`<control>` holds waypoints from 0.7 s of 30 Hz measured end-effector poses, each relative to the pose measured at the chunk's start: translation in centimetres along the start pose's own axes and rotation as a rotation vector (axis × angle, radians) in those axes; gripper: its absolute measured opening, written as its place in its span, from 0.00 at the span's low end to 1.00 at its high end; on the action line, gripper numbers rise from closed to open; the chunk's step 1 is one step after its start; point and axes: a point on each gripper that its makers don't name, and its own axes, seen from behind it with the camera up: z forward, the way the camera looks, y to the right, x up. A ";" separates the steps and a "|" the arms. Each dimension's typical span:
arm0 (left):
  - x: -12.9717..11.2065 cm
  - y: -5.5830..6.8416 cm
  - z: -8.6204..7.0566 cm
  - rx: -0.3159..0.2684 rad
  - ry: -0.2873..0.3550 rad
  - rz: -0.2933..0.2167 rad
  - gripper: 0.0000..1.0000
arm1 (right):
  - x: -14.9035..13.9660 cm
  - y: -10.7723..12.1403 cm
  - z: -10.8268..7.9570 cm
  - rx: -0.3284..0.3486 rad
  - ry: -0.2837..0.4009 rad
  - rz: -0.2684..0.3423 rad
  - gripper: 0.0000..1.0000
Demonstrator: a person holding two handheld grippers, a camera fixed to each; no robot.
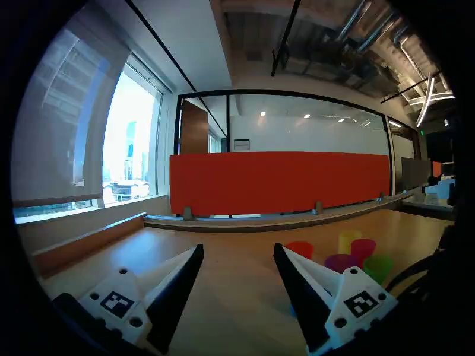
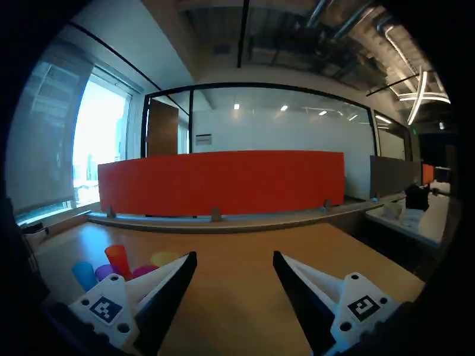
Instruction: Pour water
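The left gripper (image 1: 237, 250) and the right gripper (image 2: 234, 256) hover over the wooden table (image 1: 249, 234), jaws spread wide, gripping nothing. The coloured cups (image 1: 363, 249) stand clustered on the table between them; what they contain cannot be told.

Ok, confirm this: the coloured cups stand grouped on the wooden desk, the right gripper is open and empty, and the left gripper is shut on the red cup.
Wrong on one point. The left gripper view shows the left gripper open and empty; the red cup stands free on the wooden desk among the coloured cups. The right gripper is open and empty.
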 end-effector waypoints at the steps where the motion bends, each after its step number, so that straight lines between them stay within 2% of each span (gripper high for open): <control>1: -0.2 -0.1 0.0 0.000 0.002 0.003 0.87 | -0.1 0.1 0.0 -0.005 -0.001 -0.004 0.99; 9: -2.0 -1.1 0.0 0.012 0.007 0.013 0.87 | -0.2 0.5 0.3 -0.032 -0.002 -0.008 0.99; 15: -2.8 -0.9 -0.1 0.001 0.024 -0.002 0.87 | -0.4 0.1 0.4 -0.027 -0.004 0.001 0.99; 21: -3.0 -1.5 -0.3 0.016 0.027 0.006 0.87 | -0.7 0.2 0.5 -0.029 -0.012 0.017 0.99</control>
